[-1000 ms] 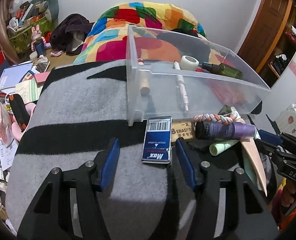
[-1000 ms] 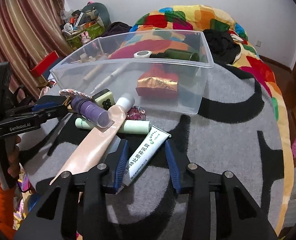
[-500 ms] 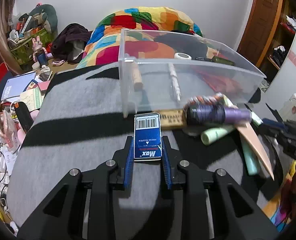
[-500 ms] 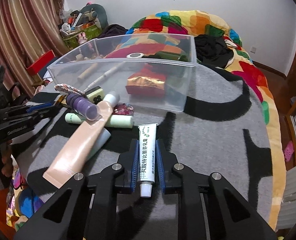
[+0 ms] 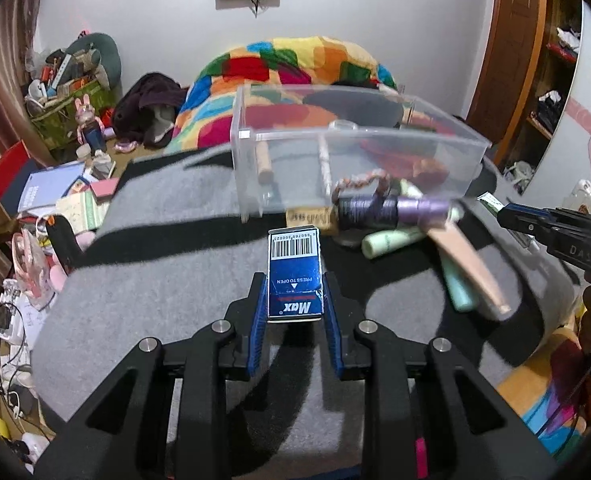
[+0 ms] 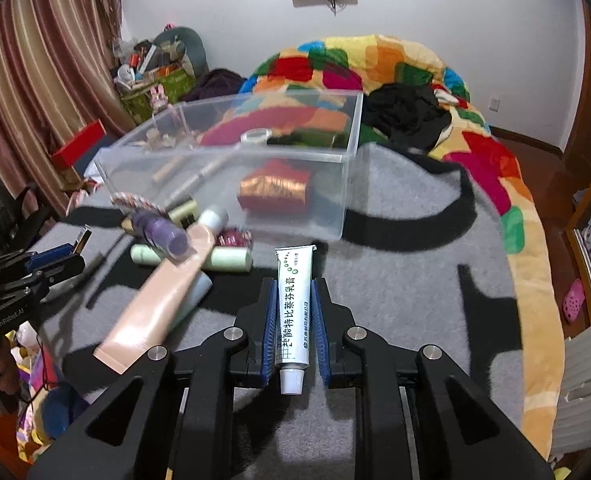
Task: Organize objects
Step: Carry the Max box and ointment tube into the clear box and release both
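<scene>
My left gripper point(image 5: 294, 300) is shut on a blue Max box point(image 5: 294, 270) with a barcode end, lifted above the grey and black blanket. My right gripper point(image 6: 293, 312) is shut on a white ointment tube point(image 6: 293, 304), cap toward me, also lifted. A clear plastic bin point(image 5: 359, 152) stands ahead of both and shows in the right wrist view point(image 6: 231, 176); it holds a red-gold packet point(image 6: 273, 188), a tape roll and some pens. The right gripper also shows at the right edge of the left wrist view point(image 5: 551, 228).
A pile lies in front of the bin: a purple bottle point(image 5: 387, 208), a pale green tube point(image 5: 391, 240), a beige tube point(image 6: 155, 296) and a braided band point(image 5: 359, 182). A colourful quilt point(image 6: 395, 64) lies behind. Clutter covers the floor at left point(image 5: 55, 200).
Both grippers went from open to shut, the left on the Max box and the right on the ointment tube, and both have lifted their objects off the blanket.
</scene>
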A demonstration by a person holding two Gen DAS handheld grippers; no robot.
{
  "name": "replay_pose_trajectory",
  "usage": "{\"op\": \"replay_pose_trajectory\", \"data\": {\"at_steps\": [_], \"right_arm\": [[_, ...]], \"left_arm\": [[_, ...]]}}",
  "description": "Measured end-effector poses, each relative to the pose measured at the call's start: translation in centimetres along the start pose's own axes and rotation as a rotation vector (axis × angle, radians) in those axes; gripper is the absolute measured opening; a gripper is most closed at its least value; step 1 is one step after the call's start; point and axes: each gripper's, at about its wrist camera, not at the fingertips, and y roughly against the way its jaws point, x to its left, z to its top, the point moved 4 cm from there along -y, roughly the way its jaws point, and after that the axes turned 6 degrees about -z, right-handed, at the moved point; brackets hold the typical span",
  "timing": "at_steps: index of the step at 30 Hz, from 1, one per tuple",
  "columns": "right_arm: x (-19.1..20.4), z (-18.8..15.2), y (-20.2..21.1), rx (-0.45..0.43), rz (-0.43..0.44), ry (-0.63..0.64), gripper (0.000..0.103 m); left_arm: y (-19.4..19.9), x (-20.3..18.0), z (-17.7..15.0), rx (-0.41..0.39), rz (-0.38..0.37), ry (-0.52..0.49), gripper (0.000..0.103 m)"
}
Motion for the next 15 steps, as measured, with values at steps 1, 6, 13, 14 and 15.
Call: {"op": "replay_pose_trajectory", "data": {"at_steps": [1, 6, 13, 14, 15], "right_arm": [[-0.1, 0.4, 0.5, -0.019, -0.001, -0.003, 0.016], [0.0, 2.4, 1.9, -0.085, -0.004, -0.008, 0.016], [0.6, 5.5, 2.1, -0.142, -0.013, 0.017, 0.016], [0.6, 5.9, 1.9, -0.143, -0.011, 0.021, 0.016], [0.7, 6.2, 1.8, -0.145, -0.008, 0.023, 0.016]], "left_arm": [[0.3, -0.1, 0.4, -0.013, 0.0, -0.003, 0.026], [1.1, -0.7, 2.6, -0.069, -0.005, -0.013, 0.026], [1.0, -1.0, 6.3, -0.132, -0.008, -0.007, 0.026], [0.8, -1.0, 6.8, -0.137, -0.009, -0.005, 0.026], [0.7, -1.0, 7.1, -0.139, -0.008, -0.003, 0.026]]}}
